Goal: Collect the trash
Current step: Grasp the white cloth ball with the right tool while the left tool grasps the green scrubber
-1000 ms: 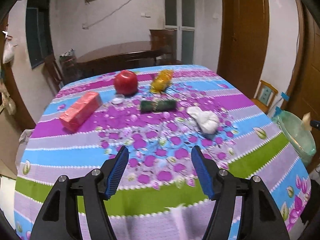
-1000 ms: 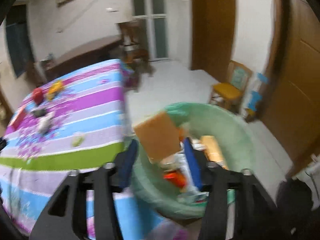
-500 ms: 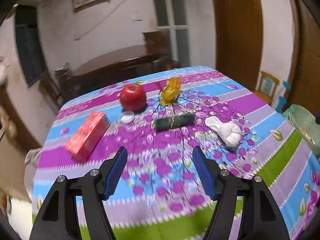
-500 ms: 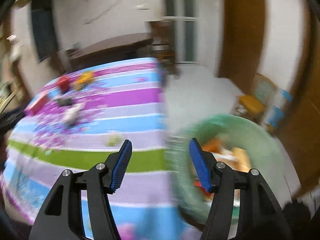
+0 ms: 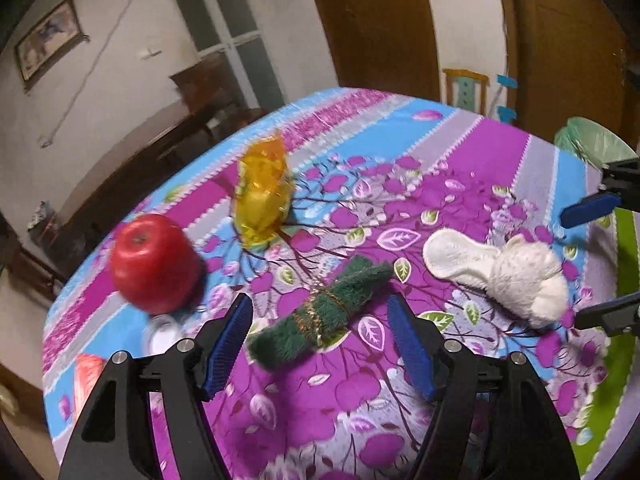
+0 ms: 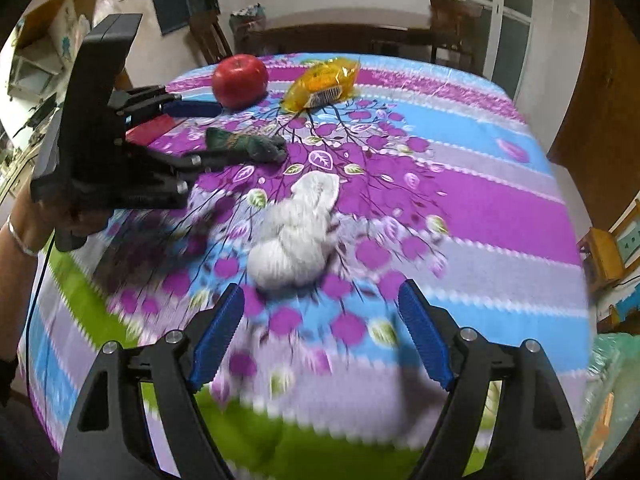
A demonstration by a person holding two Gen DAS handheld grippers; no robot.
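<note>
Two grippers are over the flowered cloth (image 5: 472, 148), both with jaws spread and nothing between the pads. Your left gripper (image 5: 320, 344) hangs at the bottom centre of its view, the green roll (image 5: 324, 312) lying just beyond its fingertips, untouched; its jaws have just been opening. Your right gripper (image 6: 320, 340) has also just been widening; the white wad (image 6: 296, 232) lies ahead of it at mid frame, apart from the pads. In the left view, the apple (image 5: 154, 264) sits at centre left, the yellow wrapper (image 5: 262, 192) above centre, and the green bin (image 5: 592, 144) at the right edge, beyond the cloth.
</note>
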